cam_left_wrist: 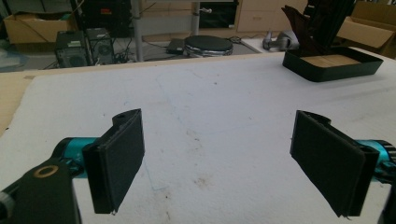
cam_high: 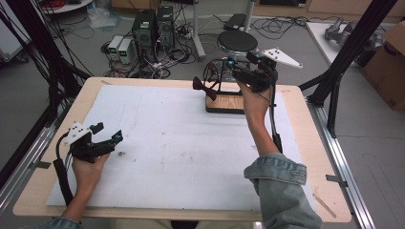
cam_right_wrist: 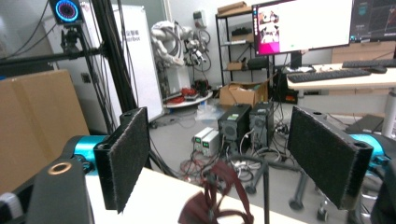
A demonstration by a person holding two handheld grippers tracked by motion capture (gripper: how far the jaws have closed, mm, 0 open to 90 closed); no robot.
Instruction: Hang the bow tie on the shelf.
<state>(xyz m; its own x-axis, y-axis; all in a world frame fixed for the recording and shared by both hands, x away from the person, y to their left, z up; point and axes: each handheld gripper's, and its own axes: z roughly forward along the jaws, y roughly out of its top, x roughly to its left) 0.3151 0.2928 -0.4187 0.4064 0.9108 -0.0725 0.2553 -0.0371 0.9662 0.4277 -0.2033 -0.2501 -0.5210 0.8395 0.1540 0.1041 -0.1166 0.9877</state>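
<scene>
A black tray with a wooden floor (cam_high: 223, 103) stands at the back of the table, right of centre, and carries a thin black wire stand (cam_high: 220, 81). A dark red strap-like piece (cam_high: 204, 88) hangs off the stand to the left. My right gripper (cam_high: 228, 70) hovers level above the tray, open. In its own view the right gripper (cam_right_wrist: 224, 154) has the red piece (cam_right_wrist: 219, 198) low between and beyond its pads, untouched. My left gripper (cam_high: 109, 133) rests open at the table's left, nothing between the left gripper (cam_left_wrist: 219, 158) pads. From there the tray (cam_left_wrist: 332, 65) lies far right.
A white mat (cam_high: 181, 143) covers most of the wooden table (cam_high: 296, 157). Black frame posts (cam_high: 351, 52) stand at the right and left edges. Computer towers (cam_high: 153, 26), cables and a round stool (cam_high: 237, 41) sit on the floor beyond the far edge.
</scene>
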